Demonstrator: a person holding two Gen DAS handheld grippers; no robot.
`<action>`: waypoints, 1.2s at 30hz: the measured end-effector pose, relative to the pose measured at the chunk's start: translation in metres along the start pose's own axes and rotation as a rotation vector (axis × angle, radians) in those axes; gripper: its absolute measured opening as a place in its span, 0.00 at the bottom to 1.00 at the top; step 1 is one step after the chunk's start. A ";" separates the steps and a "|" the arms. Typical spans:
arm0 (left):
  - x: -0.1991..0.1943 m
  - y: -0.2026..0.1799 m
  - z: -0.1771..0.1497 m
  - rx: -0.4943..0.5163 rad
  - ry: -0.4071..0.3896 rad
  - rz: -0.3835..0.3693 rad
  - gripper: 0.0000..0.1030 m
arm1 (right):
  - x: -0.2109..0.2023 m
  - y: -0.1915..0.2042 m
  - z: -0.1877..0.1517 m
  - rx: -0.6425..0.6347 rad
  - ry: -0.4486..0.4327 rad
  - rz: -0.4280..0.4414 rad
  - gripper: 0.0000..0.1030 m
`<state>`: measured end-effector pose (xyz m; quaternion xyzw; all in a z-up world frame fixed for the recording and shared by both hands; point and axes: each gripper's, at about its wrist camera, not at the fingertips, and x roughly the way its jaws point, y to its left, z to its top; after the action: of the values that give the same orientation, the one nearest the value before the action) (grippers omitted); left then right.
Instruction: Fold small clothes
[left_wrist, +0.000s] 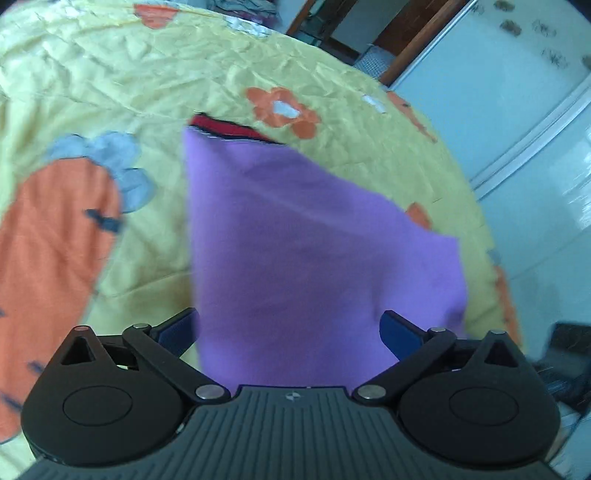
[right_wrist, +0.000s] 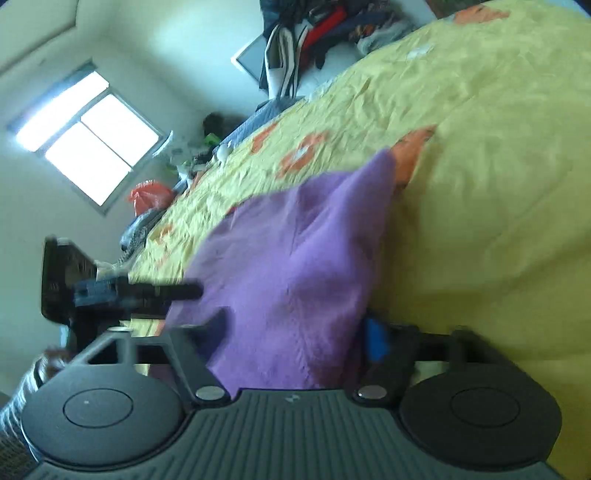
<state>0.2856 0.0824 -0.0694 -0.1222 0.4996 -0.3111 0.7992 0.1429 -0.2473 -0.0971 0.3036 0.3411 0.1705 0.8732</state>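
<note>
A purple cloth (left_wrist: 295, 243) is seen draped between the fingers of the left hand-held gripper (left_wrist: 288, 332), rising from the gripper body and stretching away over a bed covered by a yellow bedspread (left_wrist: 184, 74) printed with orange and blue flowers. The blue-padded fingers (left_wrist: 397, 332) of the left hand-held gripper are spread wide on either side of the cloth, so the jaws stand apart; whether the cloth is pinched anywhere is hidden by the fabric itself. At the far end of the purple cloth a red edge with dark trim (left_wrist: 225, 127) is visible, lying on the bedspread.

In the right wrist view the same purple cloth (right_wrist: 288, 266) is shown bunched up between the fingers of the right hand-held gripper (right_wrist: 291, 339). One blue finger pad (right_wrist: 376, 339) is seen pressed against the side of the cloth; the other finger is covered by fabric, so it cannot be told whether this gripper is closed on the cloth. The picture is blurred. To the left of the cloth the other hand-held gripper (right_wrist: 122, 291) is seen reaching to the cloth's edge. A window (right_wrist: 88, 136) and a pile of clothes (right_wrist: 325, 26) are visible beyond the bed.
</note>
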 end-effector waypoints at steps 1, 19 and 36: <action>0.001 -0.003 0.001 0.002 -0.008 0.010 0.82 | 0.004 0.004 0.000 -0.015 0.000 -0.002 0.60; -0.074 -0.024 0.008 0.359 -0.114 0.300 0.12 | 0.022 0.107 -0.012 -0.188 -0.069 -0.188 0.27; -0.054 0.030 -0.105 -0.286 0.091 -0.162 0.33 | -0.032 0.064 -0.096 -0.185 -0.038 -0.192 0.26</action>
<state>0.1884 0.1509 -0.0949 -0.2601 0.5631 -0.3054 0.7225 0.0473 -0.1756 -0.0956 0.1908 0.3347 0.1109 0.9161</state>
